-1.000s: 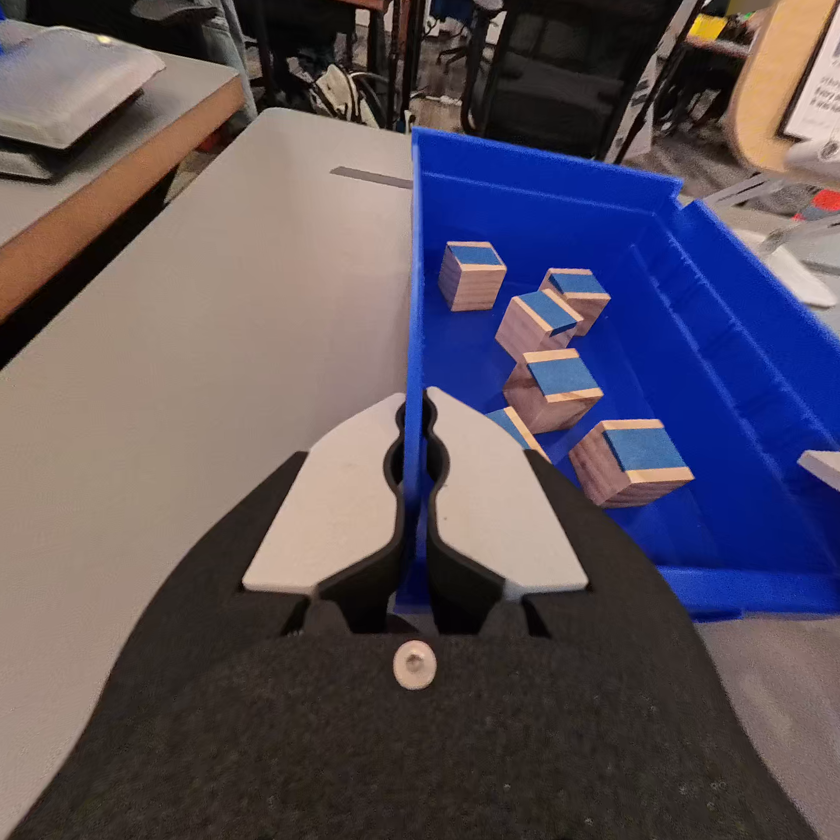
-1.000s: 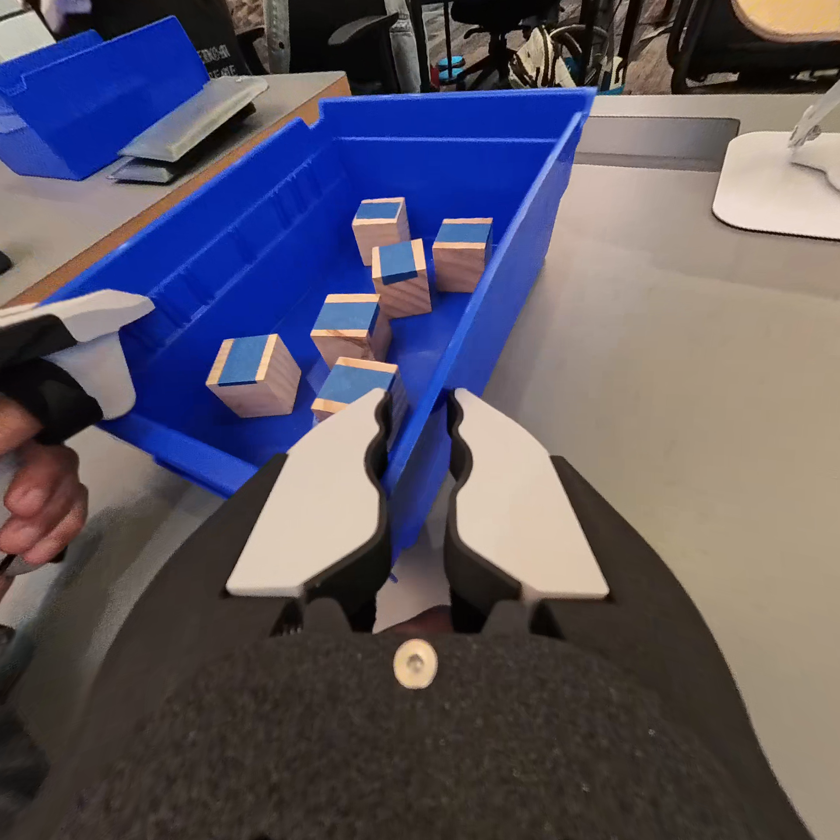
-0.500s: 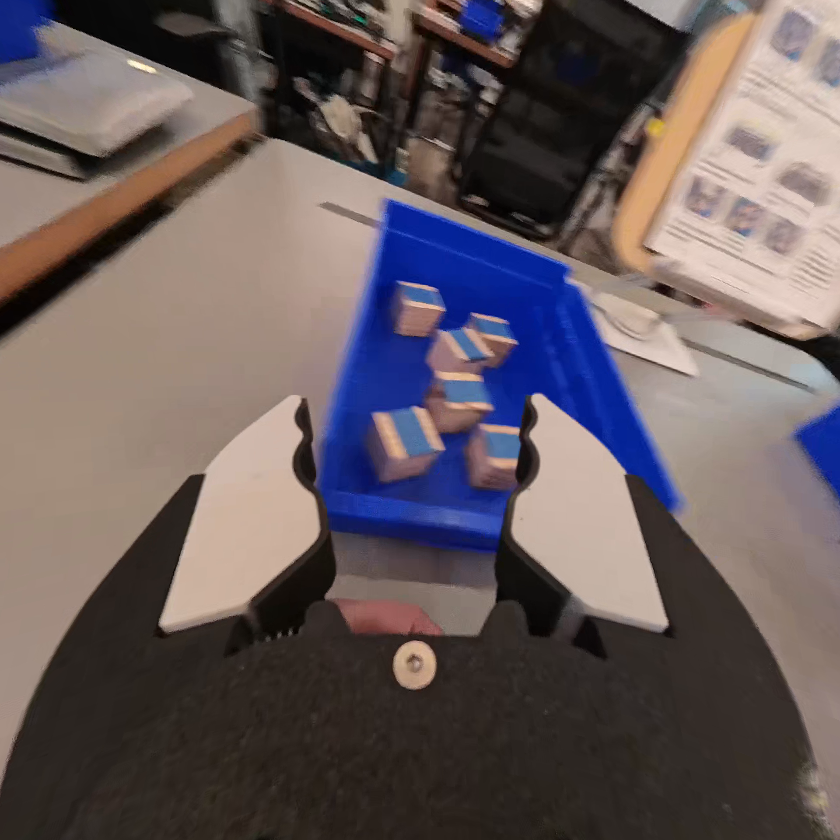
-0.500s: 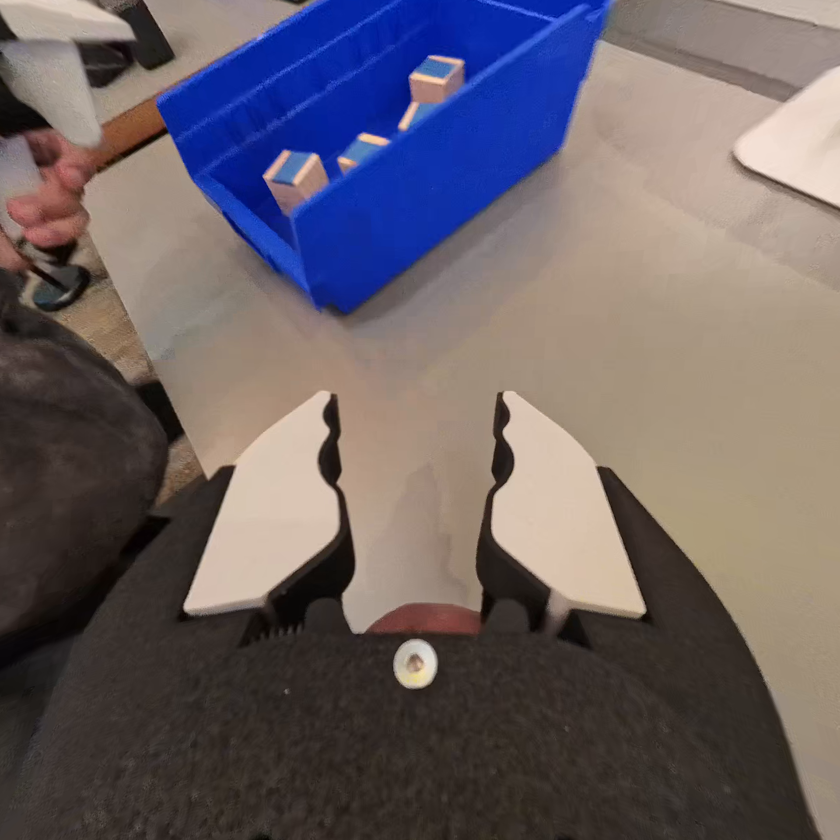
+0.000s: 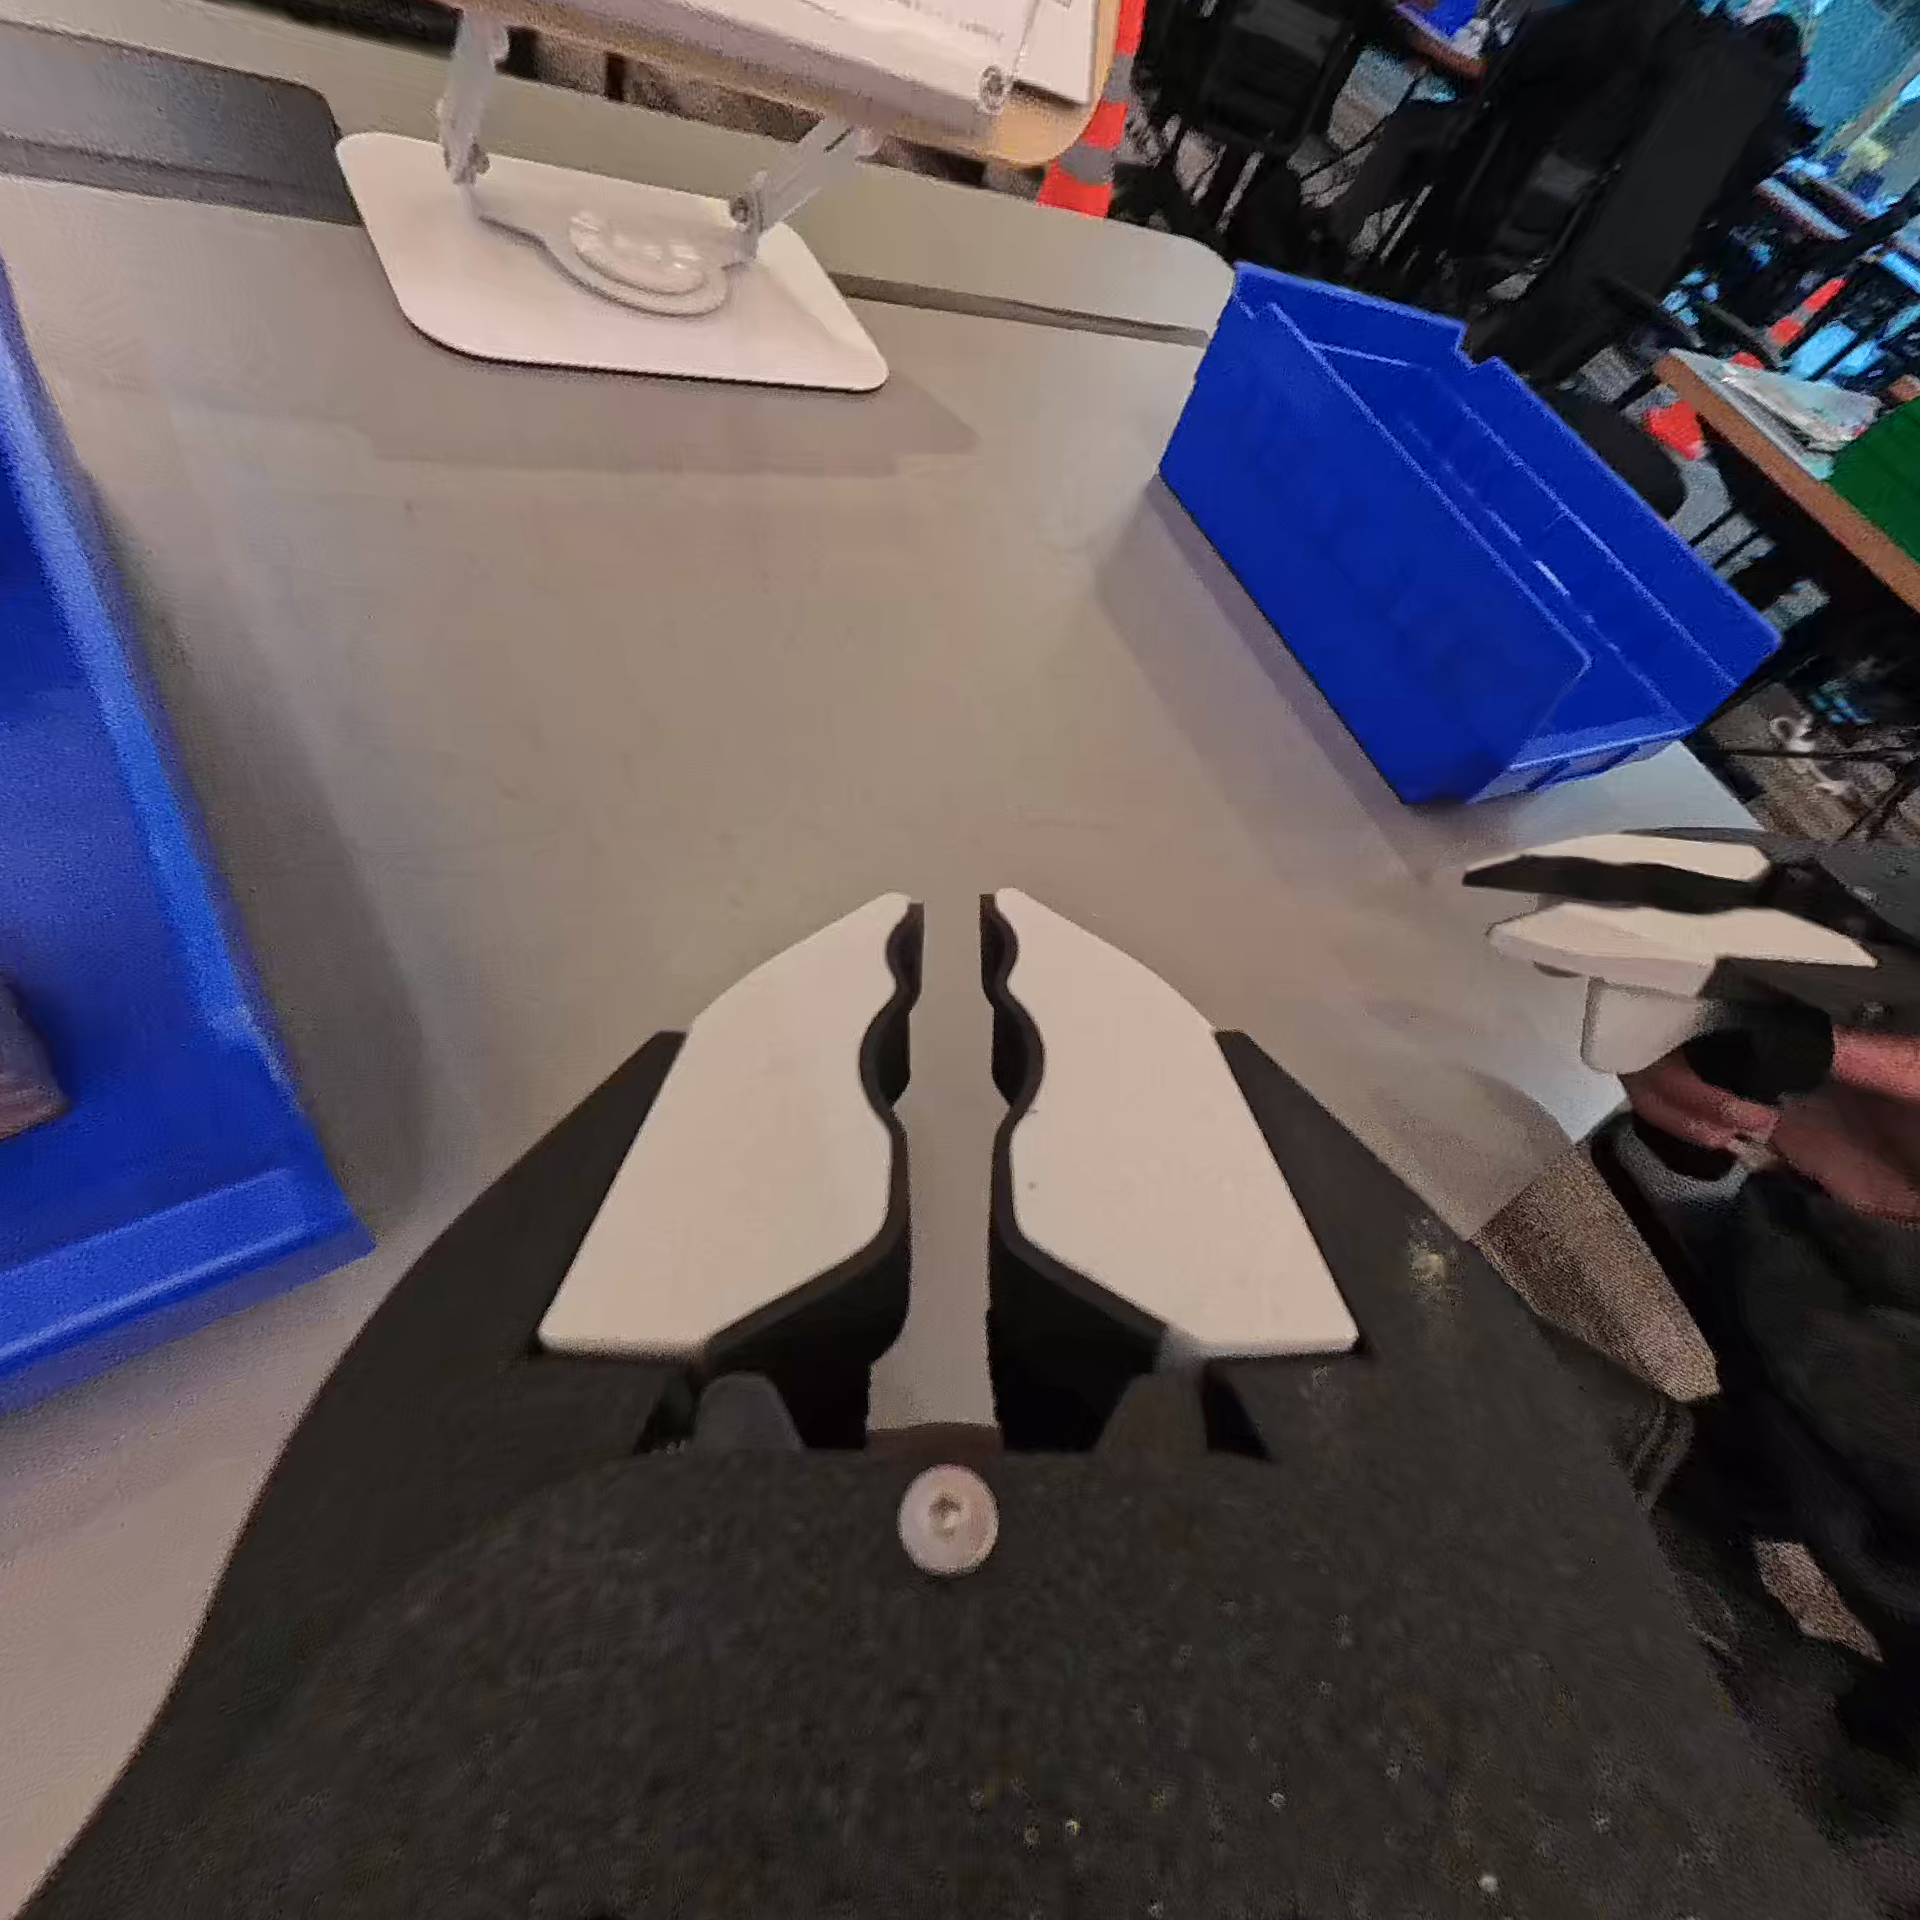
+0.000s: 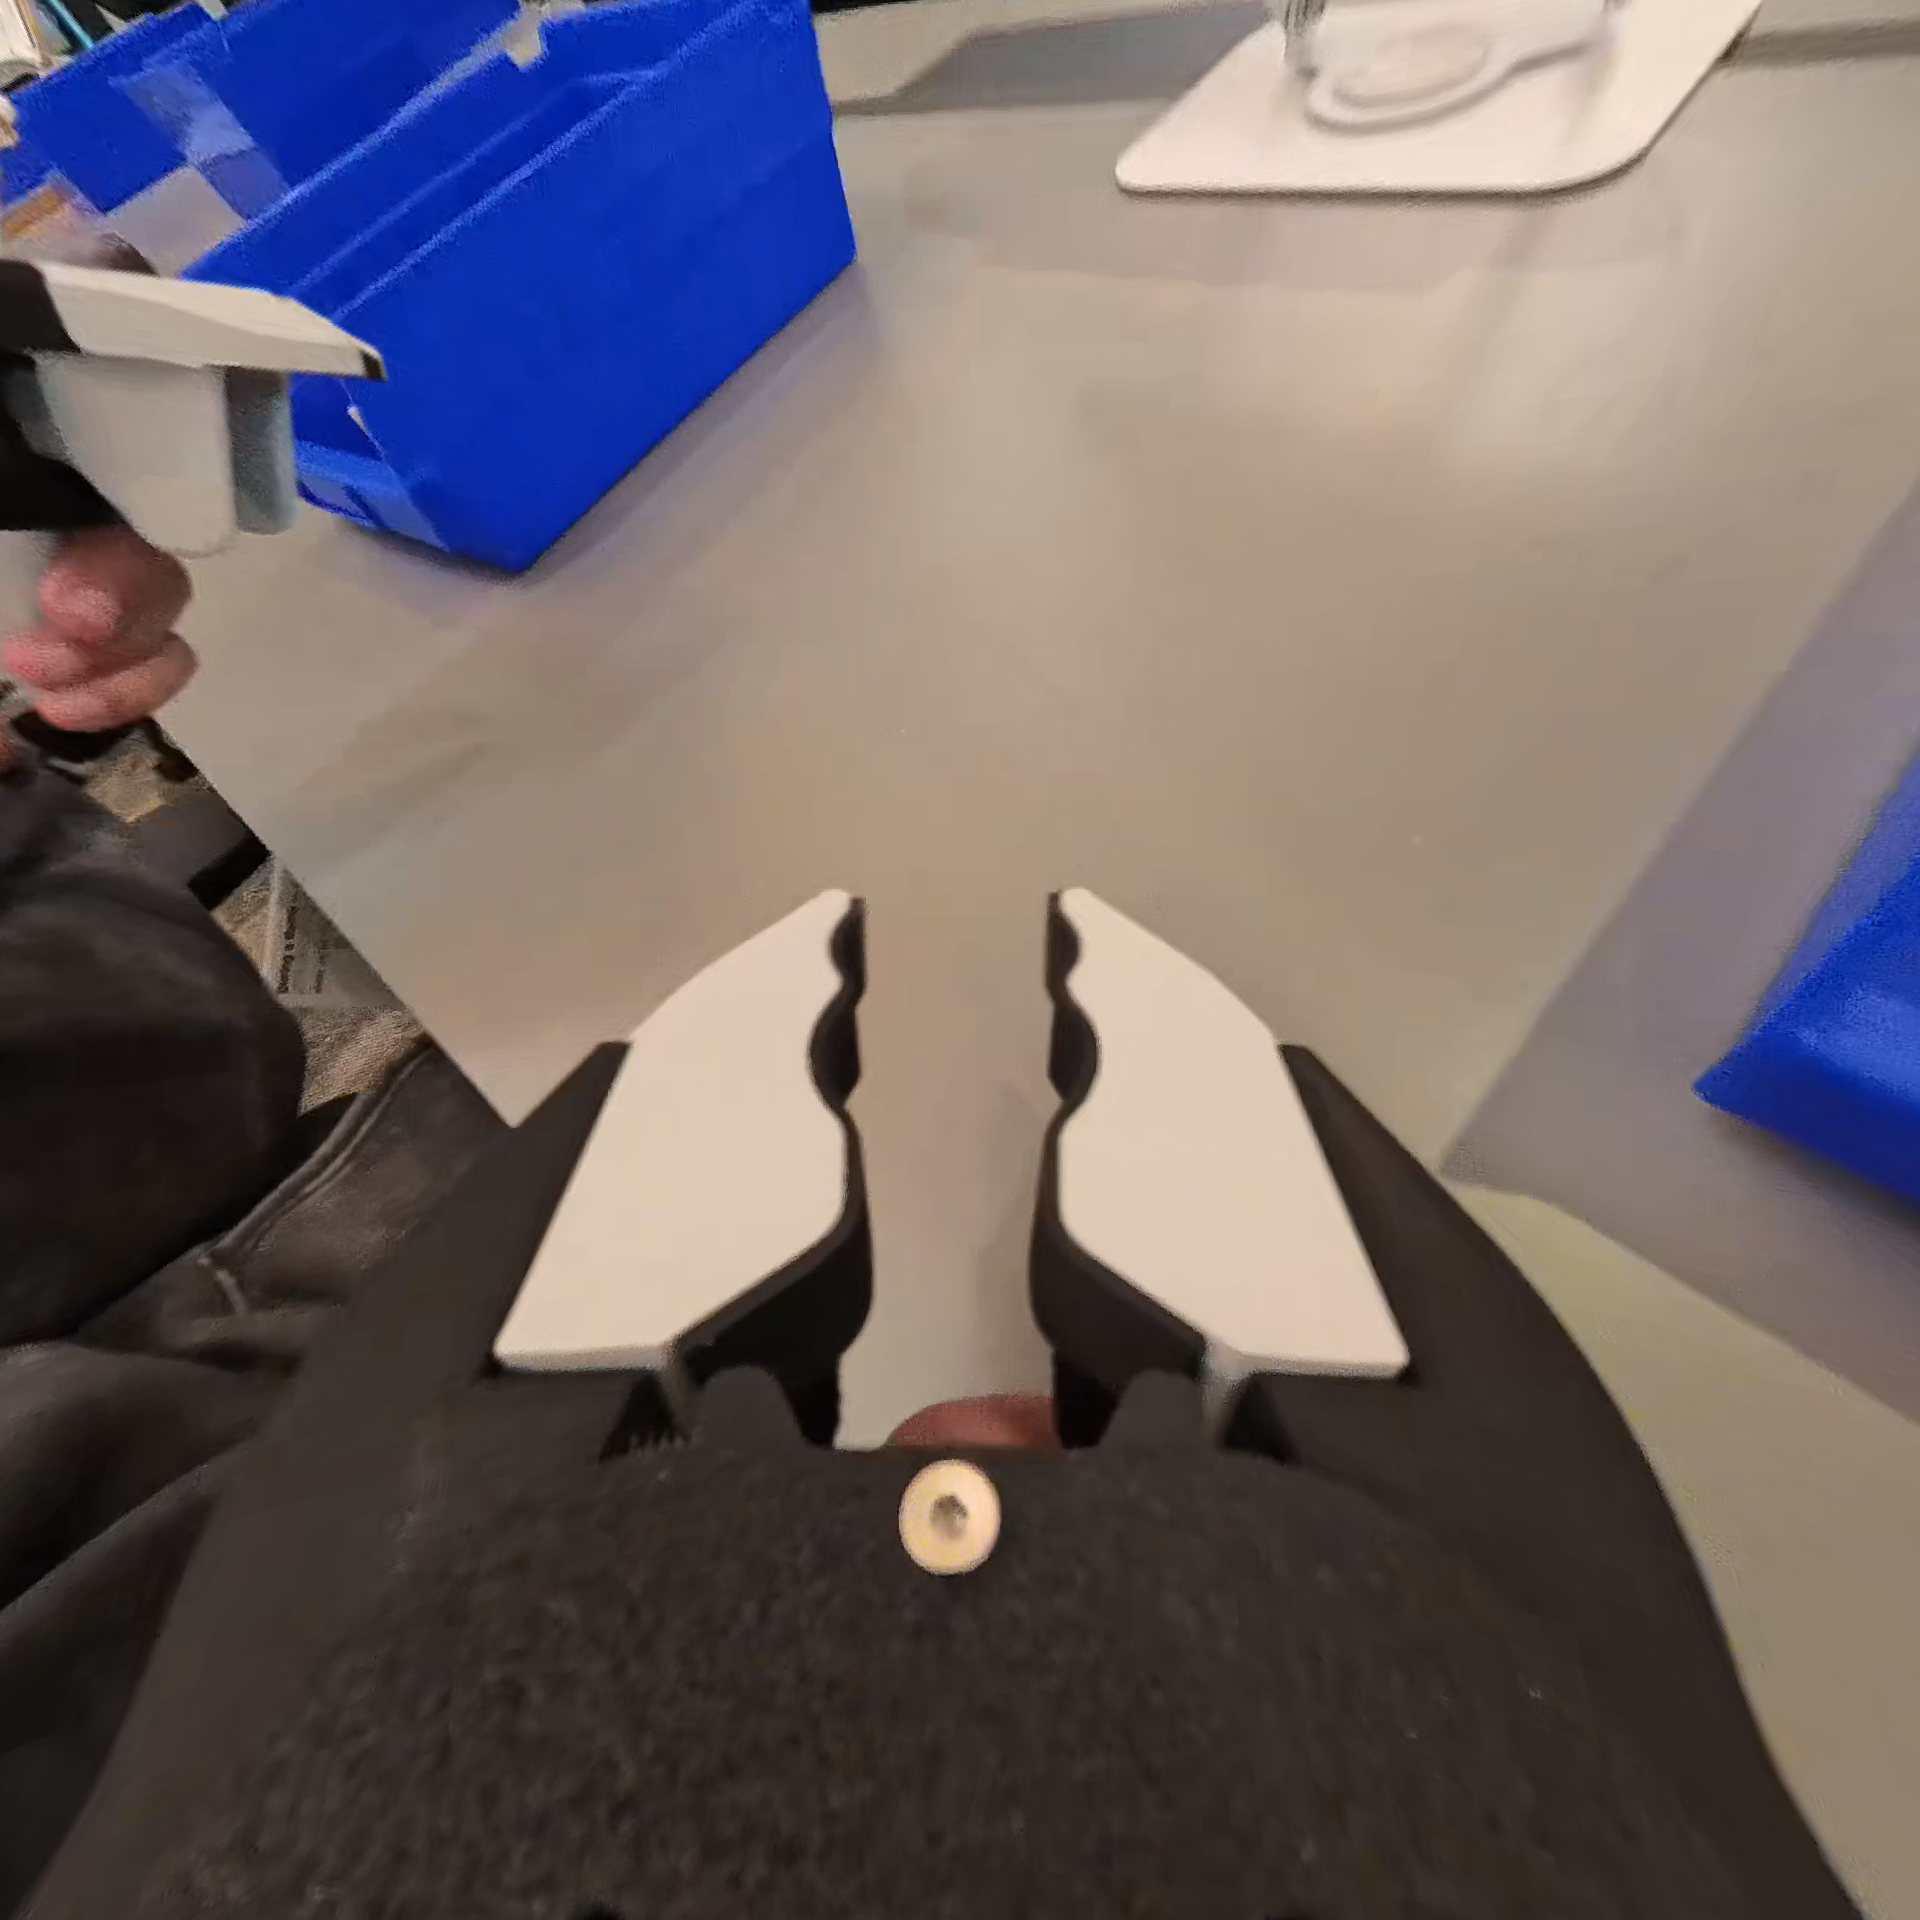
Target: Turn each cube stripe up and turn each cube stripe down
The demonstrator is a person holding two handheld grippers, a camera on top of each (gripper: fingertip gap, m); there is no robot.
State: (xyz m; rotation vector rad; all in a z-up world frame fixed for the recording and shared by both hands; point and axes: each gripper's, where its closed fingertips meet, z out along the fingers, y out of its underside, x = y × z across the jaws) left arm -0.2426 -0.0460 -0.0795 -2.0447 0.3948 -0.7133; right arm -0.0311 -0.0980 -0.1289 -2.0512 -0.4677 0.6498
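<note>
- Grey laminate desk [image 5: 644, 665] fills both of my wrist views, and neither pair of tongs touches anything on it.
- My left tongs [image 5: 951, 904], white-faced fingers on a black felt-covered body, sit nearly together with only a thin slit between the tips; nothing is gripped.
- My right tongs [image 6: 954, 899], of the same white and black build, stand apart with a clear gap showing bare desk, and they hold nothing.
- In the left wrist view the deep blue plastic bin [image 5: 135, 935] lies at the left edge, near me; a blurred brownish shape inside it may be a wooden cube [image 5: 21, 1060], though I cannot tell its stripe side.
- In the right wrist view that bin [image 6: 582, 312] sits far left, and its wall hides the inside from me, so no cubes show there.
- A second blue plastic bin [image 5: 1455, 540] rests at the far right of the desk in the left view; its corner [image 6: 1849, 1039] shows at the right edge of the right view.
- A flat white stand base [image 5: 613, 281] lies at the far side of the desk, well apart from both bins.
- Each view catches the other tongs at its edge, with a hand [image 6: 99, 644] on the handle.
</note>
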